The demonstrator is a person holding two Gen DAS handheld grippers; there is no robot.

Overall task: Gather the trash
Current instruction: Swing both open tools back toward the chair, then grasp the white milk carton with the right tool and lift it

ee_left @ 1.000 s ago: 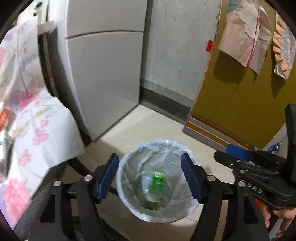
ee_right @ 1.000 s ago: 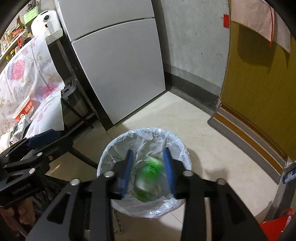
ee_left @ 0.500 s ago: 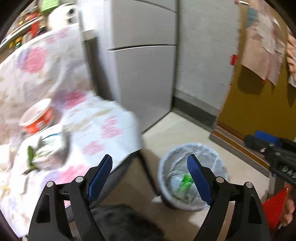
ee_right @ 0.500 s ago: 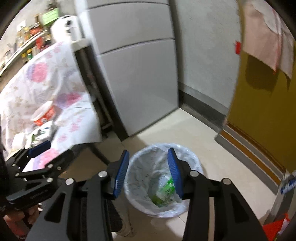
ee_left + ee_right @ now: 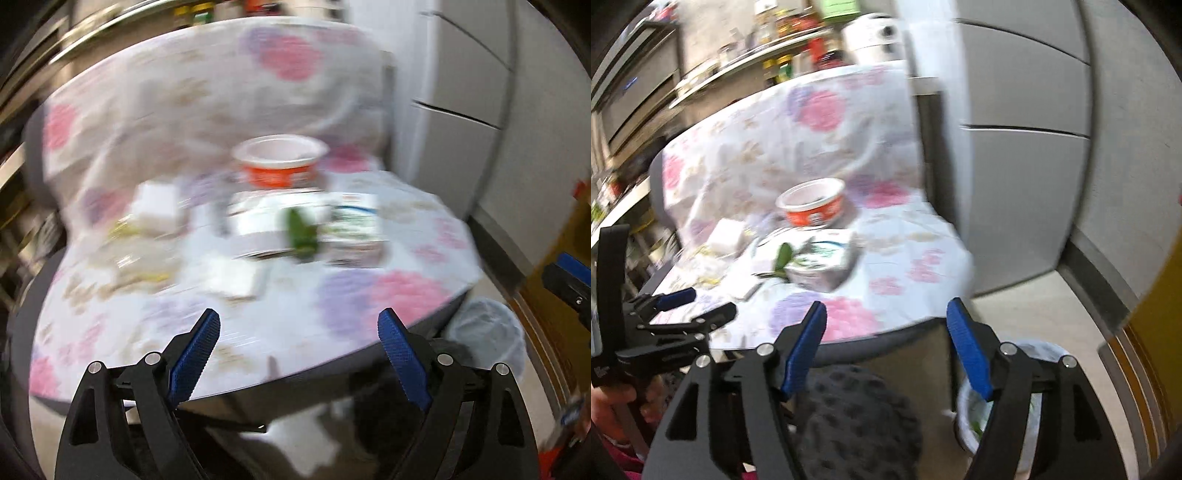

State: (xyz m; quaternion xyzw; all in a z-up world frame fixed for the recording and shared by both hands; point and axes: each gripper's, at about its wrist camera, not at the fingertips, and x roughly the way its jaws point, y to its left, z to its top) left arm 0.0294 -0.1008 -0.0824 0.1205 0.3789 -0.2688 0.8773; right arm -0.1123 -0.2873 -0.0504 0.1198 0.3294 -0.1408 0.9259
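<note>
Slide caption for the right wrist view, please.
Empty right claw, jaws opening, faces floral-covered seat holding an orange-and-white bowl and wrappers; lined bin below right.

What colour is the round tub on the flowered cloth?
The tub is orange-red outside with a white rim and inside; the right wrist view shows it best.

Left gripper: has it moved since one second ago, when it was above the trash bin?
Yes. The left gripper has swung away from the trash bin, now lower right, toward the flowered cloth.
</note>
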